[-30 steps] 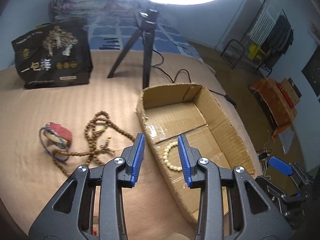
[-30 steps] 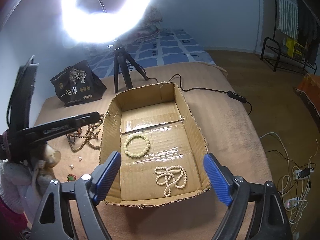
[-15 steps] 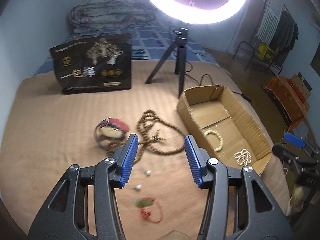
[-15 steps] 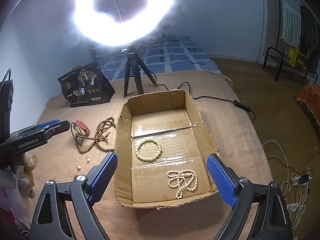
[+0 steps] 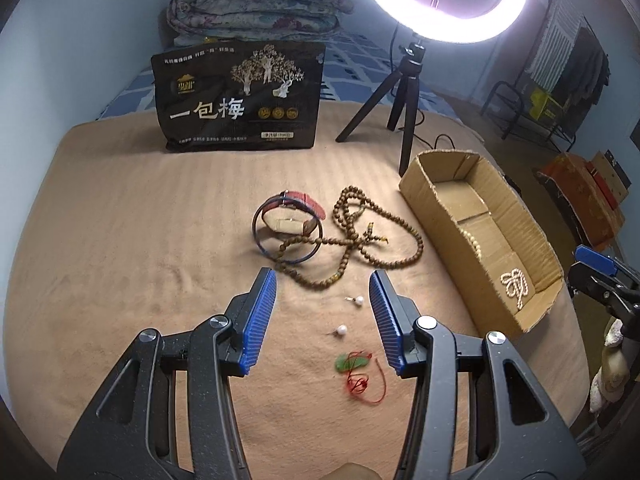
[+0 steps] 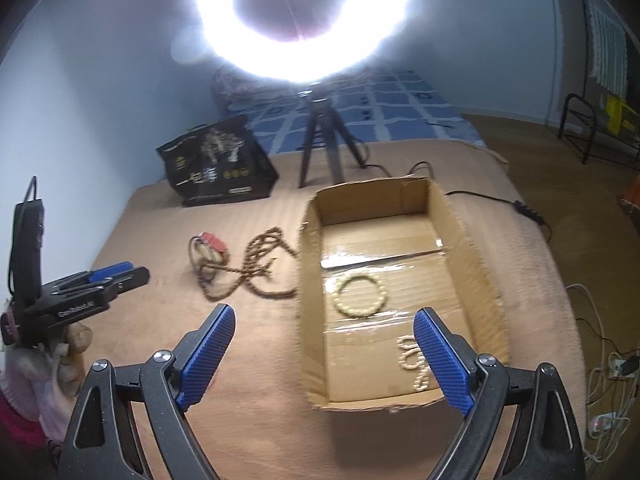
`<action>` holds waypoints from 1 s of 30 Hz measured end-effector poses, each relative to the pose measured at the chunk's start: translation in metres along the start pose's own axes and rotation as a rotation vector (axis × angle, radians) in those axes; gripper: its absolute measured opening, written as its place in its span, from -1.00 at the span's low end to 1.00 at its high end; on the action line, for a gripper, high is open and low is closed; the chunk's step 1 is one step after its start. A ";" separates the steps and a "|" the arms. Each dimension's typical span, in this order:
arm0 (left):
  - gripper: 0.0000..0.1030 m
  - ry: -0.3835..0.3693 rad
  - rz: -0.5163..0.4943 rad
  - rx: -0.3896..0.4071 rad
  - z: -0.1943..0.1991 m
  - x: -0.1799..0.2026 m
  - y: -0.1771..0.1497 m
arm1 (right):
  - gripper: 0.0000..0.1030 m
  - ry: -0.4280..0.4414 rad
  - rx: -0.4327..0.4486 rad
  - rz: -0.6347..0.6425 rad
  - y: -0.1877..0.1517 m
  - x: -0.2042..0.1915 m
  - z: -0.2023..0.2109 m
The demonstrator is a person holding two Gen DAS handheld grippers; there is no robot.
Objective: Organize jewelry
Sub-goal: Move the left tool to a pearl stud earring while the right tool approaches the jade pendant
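Left tongs [image 5: 322,318] shifted left, earrings [image 5: 348,316] between

The left tongs [image 5: 322,316] gape empty above the tan bed [image 5: 120,240]. Beyond them lies the wooden bead necklace [image 5: 360,236]. Two pearl earrings [image 5: 359,301] and a green pendant on red cord [image 5: 354,362] lie nearer than the necklace; the cardboard box [image 5: 480,236] sits to its right.
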State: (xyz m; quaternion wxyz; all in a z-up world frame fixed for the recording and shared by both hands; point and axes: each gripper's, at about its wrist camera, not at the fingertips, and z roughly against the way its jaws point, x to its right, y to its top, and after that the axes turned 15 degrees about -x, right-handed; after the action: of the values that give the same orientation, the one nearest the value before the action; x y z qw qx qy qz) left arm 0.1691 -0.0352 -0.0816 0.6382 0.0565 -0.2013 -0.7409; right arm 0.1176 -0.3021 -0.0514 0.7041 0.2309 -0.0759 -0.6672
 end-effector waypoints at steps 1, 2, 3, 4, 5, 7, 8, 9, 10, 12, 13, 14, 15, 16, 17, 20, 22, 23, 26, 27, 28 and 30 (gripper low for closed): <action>-0.04 -0.007 -0.006 -0.005 -0.002 -0.001 -0.001 | 0.79 0.012 -0.006 0.004 -0.001 -0.003 -0.002; -0.04 -0.011 -0.011 -0.011 -0.003 -0.001 -0.003 | 0.76 0.018 -0.012 0.008 -0.001 -0.007 -0.004; -0.04 -0.019 -0.015 -0.020 -0.005 -0.002 -0.004 | 0.73 0.025 -0.017 0.013 -0.002 -0.010 -0.007; -0.04 -0.028 -0.023 -0.029 -0.008 -0.002 -0.005 | 0.69 0.028 -0.022 0.016 -0.002 -0.013 -0.008; -0.04 -0.029 -0.033 -0.035 -0.010 -0.001 -0.006 | 0.64 0.035 -0.032 0.021 -0.003 -0.016 -0.011; -0.04 -0.036 -0.055 -0.050 -0.016 0.001 -0.009 | 0.59 0.052 -0.048 0.028 -0.004 -0.021 -0.016; -0.04 -0.043 -0.062 -0.058 -0.018 0.002 -0.009 | 0.55 0.060 -0.055 0.031 -0.005 -0.023 -0.019; -0.04 -0.051 -0.067 -0.067 -0.021 0.002 -0.010 | 0.54 0.064 -0.061 0.034 -0.006 -0.024 -0.020; -0.04 -0.060 -0.069 -0.076 -0.024 0.002 -0.011 | 0.52 0.067 -0.069 0.039 -0.007 -0.026 -0.023; -0.08 -0.077 -0.075 -0.096 -0.031 0.001 -0.013 | 0.49 0.075 -0.076 0.052 -0.010 -0.030 -0.026; -0.16 -0.079 -0.078 -0.103 -0.034 0.001 -0.014 | 0.46 0.081 -0.082 0.061 -0.011 -0.033 -0.029; -0.16 -0.082 -0.084 -0.113 -0.038 0.000 -0.014 | 0.44 0.082 -0.089 0.067 -0.012 -0.035 -0.031; -0.16 -0.085 -0.088 -0.120 -0.041 0.000 -0.015 | 0.43 0.082 -0.094 0.072 -0.013 -0.036 -0.033; -0.17 -0.087 -0.093 -0.125 -0.044 0.000 -0.015 | 0.39 0.084 -0.101 0.077 -0.014 -0.038 -0.036; -0.25 -0.092 -0.099 -0.133 -0.047 0.000 -0.015 | 0.34 0.086 -0.111 0.083 -0.016 -0.040 -0.039; -0.32 -0.111 -0.110 -0.160 -0.057 0.000 -0.016 | 0.25 0.091 -0.131 0.092 -0.019 -0.046 -0.047; -0.34 -0.117 -0.125 -0.173 -0.062 0.002 -0.017 | 0.23 0.096 -0.146 0.098 -0.022 -0.049 -0.053; -0.38 -0.118 -0.135 -0.178 -0.065 0.004 -0.017 | 0.19 0.098 -0.157 0.105 -0.024 -0.052 -0.058; -0.39 -0.111 -0.156 -0.190 -0.073 0.008 -0.018 | 0.16 0.098 -0.188 0.130 -0.028 -0.058 -0.070; -0.39 -0.113 -0.159 -0.196 -0.076 0.008 -0.017 | 0.12 0.096 -0.197 0.138 -0.029 -0.060 -0.073; -0.42 -0.113 -0.164 -0.201 -0.079 0.010 -0.017 | 0.10 0.095 -0.204 0.145 -0.030 -0.062 -0.076; -0.48 -0.105 -0.176 -0.208 -0.084 0.011 -0.016 | 0.08 0.092 -0.217 0.158 -0.032 -0.065 -0.082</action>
State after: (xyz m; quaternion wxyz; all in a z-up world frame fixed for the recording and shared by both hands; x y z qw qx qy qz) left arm 0.1805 -0.0634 -0.1624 0.5617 -0.0315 -0.1507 -0.8129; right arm 0.1166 -0.2207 -0.1241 0.7778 0.1772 0.0109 -0.6029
